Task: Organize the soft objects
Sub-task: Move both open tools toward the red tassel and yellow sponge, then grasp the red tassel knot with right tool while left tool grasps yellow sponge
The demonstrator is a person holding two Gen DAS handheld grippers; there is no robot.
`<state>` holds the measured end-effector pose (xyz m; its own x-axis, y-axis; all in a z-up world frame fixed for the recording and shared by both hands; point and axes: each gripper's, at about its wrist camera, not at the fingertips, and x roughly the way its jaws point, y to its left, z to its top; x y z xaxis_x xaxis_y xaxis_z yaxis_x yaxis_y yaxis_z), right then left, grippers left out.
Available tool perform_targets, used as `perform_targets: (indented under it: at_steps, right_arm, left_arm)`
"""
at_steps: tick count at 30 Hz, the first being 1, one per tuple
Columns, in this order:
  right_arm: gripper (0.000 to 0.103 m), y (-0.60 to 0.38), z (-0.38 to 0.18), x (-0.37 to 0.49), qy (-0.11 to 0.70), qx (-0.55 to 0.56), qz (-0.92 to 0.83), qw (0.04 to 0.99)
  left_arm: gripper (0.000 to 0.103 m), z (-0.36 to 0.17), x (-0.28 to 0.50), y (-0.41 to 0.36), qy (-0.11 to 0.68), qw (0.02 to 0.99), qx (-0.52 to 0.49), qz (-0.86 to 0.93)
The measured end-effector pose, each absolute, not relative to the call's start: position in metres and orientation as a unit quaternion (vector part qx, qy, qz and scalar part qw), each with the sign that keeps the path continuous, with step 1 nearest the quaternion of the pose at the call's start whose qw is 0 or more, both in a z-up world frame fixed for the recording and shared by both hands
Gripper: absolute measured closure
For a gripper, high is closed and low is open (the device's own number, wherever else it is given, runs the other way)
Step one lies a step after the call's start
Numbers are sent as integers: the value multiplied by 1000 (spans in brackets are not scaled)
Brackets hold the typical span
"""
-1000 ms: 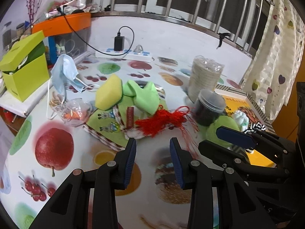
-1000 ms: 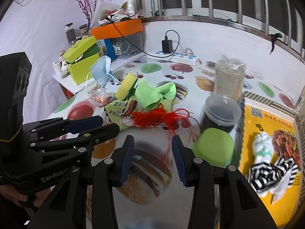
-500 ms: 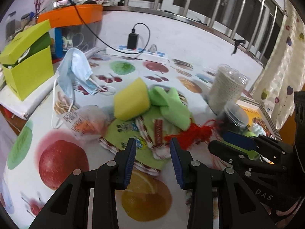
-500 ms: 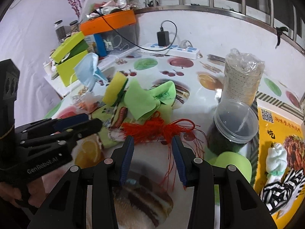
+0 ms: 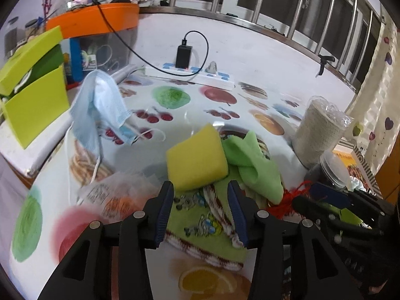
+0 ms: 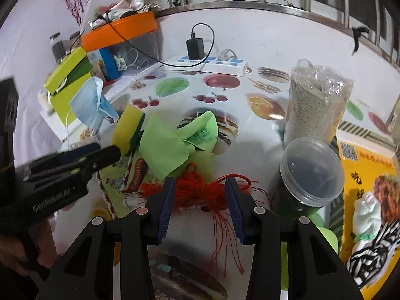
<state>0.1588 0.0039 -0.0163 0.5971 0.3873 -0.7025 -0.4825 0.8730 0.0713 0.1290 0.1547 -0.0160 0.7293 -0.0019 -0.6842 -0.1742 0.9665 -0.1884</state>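
A yellow sponge (image 5: 197, 160) leans on a crumpled green cloth (image 5: 252, 165), both on a green cartoon towel (image 5: 200, 225). My left gripper (image 5: 201, 195) is open, its fingertips just below the sponge, over the towel. A red tassel (image 6: 197, 190) lies in front of the green cloth (image 6: 170, 147). My right gripper (image 6: 200, 190) is open with its fingertips on either side of the tassel. The sponge (image 6: 127, 127) and the left gripper (image 6: 100, 152) also show in the right wrist view. A blue face mask (image 5: 100, 105) hangs at the left.
A dark lidded jar (image 6: 310, 175) and a wrapped stack of cups (image 6: 317, 102) stand at the right. A striped cloth (image 6: 370, 252) and white cloth (image 6: 367, 212) lie on a yellow mat. A green box (image 5: 30, 85), power strip (image 5: 190, 75) and crinkled packet (image 5: 115, 195) are nearby.
Both grippers have moved forward toward the pile. The left now reaches the sponge's lower edge and the right now straddles the red tassel. Both stay open.
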Motion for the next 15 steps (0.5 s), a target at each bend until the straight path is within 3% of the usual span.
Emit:
perform_targets:
  at_steps: [8,10,15]
  right_arm:
    - [61,13,-18,159,377,-94,250,887]
    - [61,14,-19,161,381,-96,244,887]
    - [61,14,-21,164,387,-101,237,885]
  left_arm:
    - [55,-19,153,151,367,924,-104,38]
    - [66,-20,155,156,363,924,-117,38]
    - [74,-21,153,162,356,925,-129,37]
